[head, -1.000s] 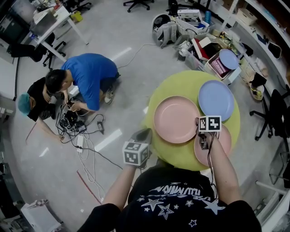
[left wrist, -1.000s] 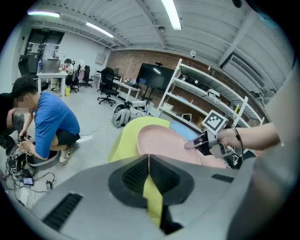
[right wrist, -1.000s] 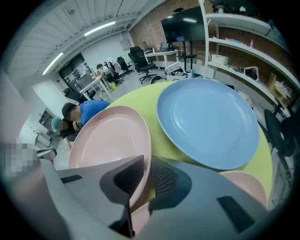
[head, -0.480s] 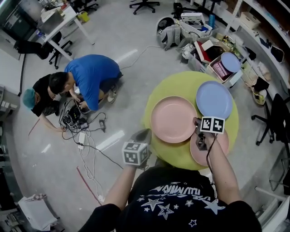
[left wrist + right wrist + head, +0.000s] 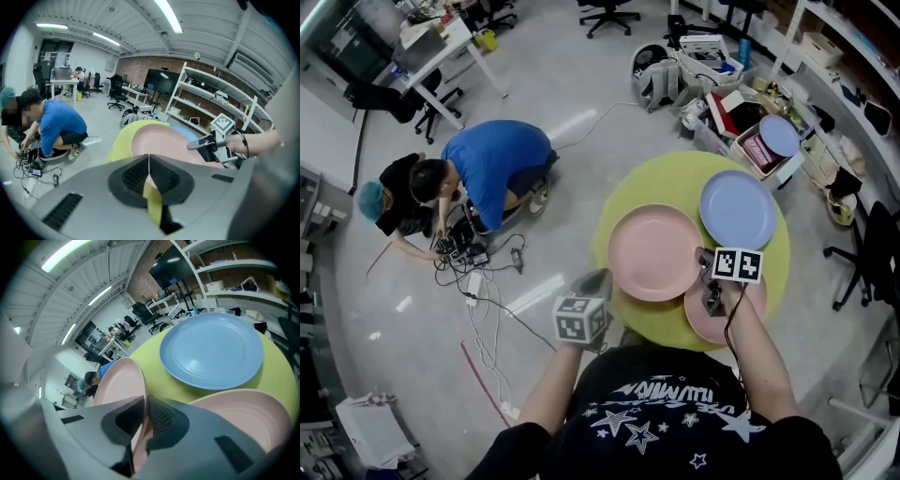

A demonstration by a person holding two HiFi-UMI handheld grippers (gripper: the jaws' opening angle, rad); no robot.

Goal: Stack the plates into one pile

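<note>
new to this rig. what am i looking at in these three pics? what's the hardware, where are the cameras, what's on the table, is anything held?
There is no robot arm here. A person holds a two-jaw hand-held gripper in each hand, and the cubes with square markers are part of those grippers. The head view comes from a camera on the person's head, looking steeply down. The left and right gripper views come from cameras riding on each gripper, looking along its jaws.

Three plates lie on the round yellow-green table: a pink plate, a blue plate beside it, and a second pink plate nearer the person.

The right hand-held gripper is closed on the rim of the pink plate. The left hand-held gripper is shut with nothing in it, and is held off the table's edge.
</note>
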